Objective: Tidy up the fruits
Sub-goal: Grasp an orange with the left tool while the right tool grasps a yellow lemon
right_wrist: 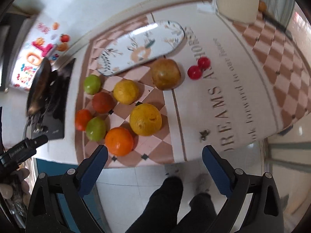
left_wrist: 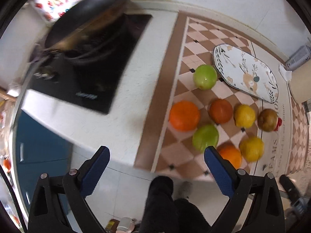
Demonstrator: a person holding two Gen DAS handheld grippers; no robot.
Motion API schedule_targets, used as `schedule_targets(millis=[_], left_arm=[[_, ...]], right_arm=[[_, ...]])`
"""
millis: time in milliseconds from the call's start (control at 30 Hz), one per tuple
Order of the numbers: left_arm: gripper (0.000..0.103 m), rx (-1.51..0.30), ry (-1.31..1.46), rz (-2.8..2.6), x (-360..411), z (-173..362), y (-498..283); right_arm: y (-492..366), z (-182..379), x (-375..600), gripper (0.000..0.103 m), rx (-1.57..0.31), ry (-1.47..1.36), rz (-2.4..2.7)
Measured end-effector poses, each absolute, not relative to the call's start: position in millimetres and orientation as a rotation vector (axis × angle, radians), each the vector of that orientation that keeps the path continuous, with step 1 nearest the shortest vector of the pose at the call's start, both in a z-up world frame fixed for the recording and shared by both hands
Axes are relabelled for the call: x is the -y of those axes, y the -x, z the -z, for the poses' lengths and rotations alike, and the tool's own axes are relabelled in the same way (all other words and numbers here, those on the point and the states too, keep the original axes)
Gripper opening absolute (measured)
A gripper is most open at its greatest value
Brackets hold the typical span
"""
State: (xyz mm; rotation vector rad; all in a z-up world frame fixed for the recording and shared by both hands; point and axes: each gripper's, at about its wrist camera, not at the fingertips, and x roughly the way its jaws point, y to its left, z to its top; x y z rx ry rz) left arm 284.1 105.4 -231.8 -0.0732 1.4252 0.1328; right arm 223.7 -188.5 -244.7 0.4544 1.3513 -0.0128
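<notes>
Judging by how things lie, nothing has been sorted yet: the oval plate (right_wrist: pixel 140 47) with its floral print sits bare at about 12 o'clock of the fruit cluster, and every fruit rests loose on the checked mat (right_wrist: pixel 155 151) covering the tabletop. In the right wrist view the big yellow citrus (right_wrist: pixel 145 119) lies at the centre, an orange (right_wrist: pixel 119 141) at its 7 o'clock, a green fruit (right_wrist: pixel 95 128) and a red-orange one (right_wrist: pixel 83 119) further toward 9, a smaller yellow fruit (right_wrist: pixel 126 91), a dark red one (right_wrist: pixel 103 102) and a second green one (right_wrist: pixel 92 84) up toward 10 and 11, a brownish fruit (right_wrist: pixel 165 74) at 1 o'clock and two red cherries (right_wrist: pixel 198 68) just beyond it. The right gripper (right_wrist: pixel 154 153) hangs above the near edge of the mat with its fingers spread wide and empty; the left gripper (left_wrist: pixel 156 155) is likewise wide apart, holding nothing (its view is badly smeared around the pan (left_wrist: pixel 87 19) and the stove top (left_wrist: pixel 93 73)). Which fruits are real or which kind each is cannot be told, and the cream container (right_wrist: pixel 237 0) at 1 o'clock is cut off by the frame.
</notes>
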Motion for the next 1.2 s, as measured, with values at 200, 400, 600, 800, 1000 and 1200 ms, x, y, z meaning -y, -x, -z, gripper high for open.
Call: schedule_targets(millis=[200,400,600,800,1000,1200], left_arm=[[0.094,-1.557,0.046,0.013,-89.6,284.1,-344.6],[0.089,-1.646,-0.019,0.066,-74.7,320.0,-369.7],[0.078,-1.689,-0.049,0.104,-66.8,338.3,-371.9],[0.061,-1.697,-0.047,0.135,-63.9,342.8,-366.0],[0.06,-1.666,-0.091,0.138,-55.6,329.7,-362.4],[0.06,-1.604,-0.076,0.142,-56.4,287.1,-357.2]], right_arm=[[-251.3,275.4,179.6,0.096,-1.406,-0.51,0.082],[-267.0,295.4,178.1,0.09,-1.457,-0.557,0.114],[-279.3,312.1,175.5,0.09,-1.518,-0.594,0.13],[-286.9,328.9,170.4,0.078,-1.559,-0.644,0.109],[-295.2,330.7,159.4,0.067,-1.537,-0.602,0.083],[-292.7,312.9,160.7,0.066,-1.526,-0.572,0.038]])
